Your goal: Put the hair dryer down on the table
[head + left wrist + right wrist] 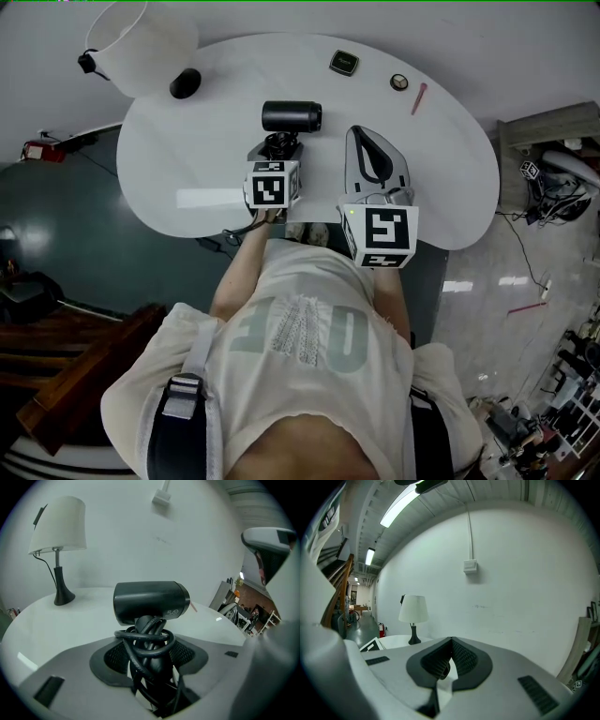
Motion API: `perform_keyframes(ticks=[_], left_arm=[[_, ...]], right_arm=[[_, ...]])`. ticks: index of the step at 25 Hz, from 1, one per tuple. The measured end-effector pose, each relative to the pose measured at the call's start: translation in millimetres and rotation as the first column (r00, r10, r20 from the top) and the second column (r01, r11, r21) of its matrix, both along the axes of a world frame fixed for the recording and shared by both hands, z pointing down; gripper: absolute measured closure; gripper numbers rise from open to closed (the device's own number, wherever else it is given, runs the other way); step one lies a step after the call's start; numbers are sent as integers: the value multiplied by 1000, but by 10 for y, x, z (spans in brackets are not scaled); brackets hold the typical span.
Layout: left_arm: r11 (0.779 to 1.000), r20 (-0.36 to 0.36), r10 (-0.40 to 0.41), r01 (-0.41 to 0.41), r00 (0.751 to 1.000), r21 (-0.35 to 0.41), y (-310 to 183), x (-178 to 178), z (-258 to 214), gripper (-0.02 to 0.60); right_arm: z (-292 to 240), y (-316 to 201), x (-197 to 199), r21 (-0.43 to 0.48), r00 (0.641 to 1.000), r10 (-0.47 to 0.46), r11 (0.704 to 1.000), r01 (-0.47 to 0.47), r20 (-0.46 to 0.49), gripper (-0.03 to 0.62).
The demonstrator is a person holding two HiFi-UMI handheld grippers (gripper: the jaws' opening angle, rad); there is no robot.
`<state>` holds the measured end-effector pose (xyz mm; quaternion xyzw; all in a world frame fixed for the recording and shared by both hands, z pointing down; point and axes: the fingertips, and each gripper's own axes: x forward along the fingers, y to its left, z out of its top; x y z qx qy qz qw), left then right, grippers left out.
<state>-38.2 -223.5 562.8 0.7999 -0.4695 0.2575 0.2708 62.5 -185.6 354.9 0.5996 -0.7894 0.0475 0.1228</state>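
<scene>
The black hair dryer (pixel 292 116) has its cord wound round its handle, and its barrel lies crosswise over the white table (pixel 450 141). My left gripper (pixel 279 145) is shut on that wrapped handle; in the left gripper view the hair dryer (pixel 150 602) stands up between the pads of my left gripper (pixel 150 656). Whether the dryer touches the tabletop I cannot tell. To its right, my right gripper (pixel 361 136) hovers over the table's near part. In its own view my right gripper (pixel 451 641) shows tips that meet, with nothing between them.
A white-shaded lamp (pixel 141 42) on a black foot (pixel 185 82) stands at the table's far left. Along the far edge lie a small dark square thing (pixel 344 63), a round thing (pixel 399 82) and a pink pen (pixel 418 97). Clutter fills the floor at the right.
</scene>
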Motion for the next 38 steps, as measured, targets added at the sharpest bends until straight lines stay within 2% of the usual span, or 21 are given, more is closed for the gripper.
perform_keyframes(ticks=[6,17,25,31,38], left_arm=[[999,62,1,2,998,-48,37,-44,179,337],[995,144,29,-15,989,-96,-37,-17,343,337],[988,164,27,-1,986,-155,58,-84,521,337],[987,187,32,-2,982,-158,74,-92,573,337],[985,157,30,-2,987,-175,73,-74,590,333]], right_arm=[[143,48,22,-33,1000,11,999,-12,-17,589],[253,41,-26,-56,1000,14,998,-13,8,589],[296,48,-45,-74,1000,12,997,-11,19,589],[357,48,-51,-82,1000,5,997,-5,2,589],[397,58,-84,-90,1000,3,996,-3,6,589]])
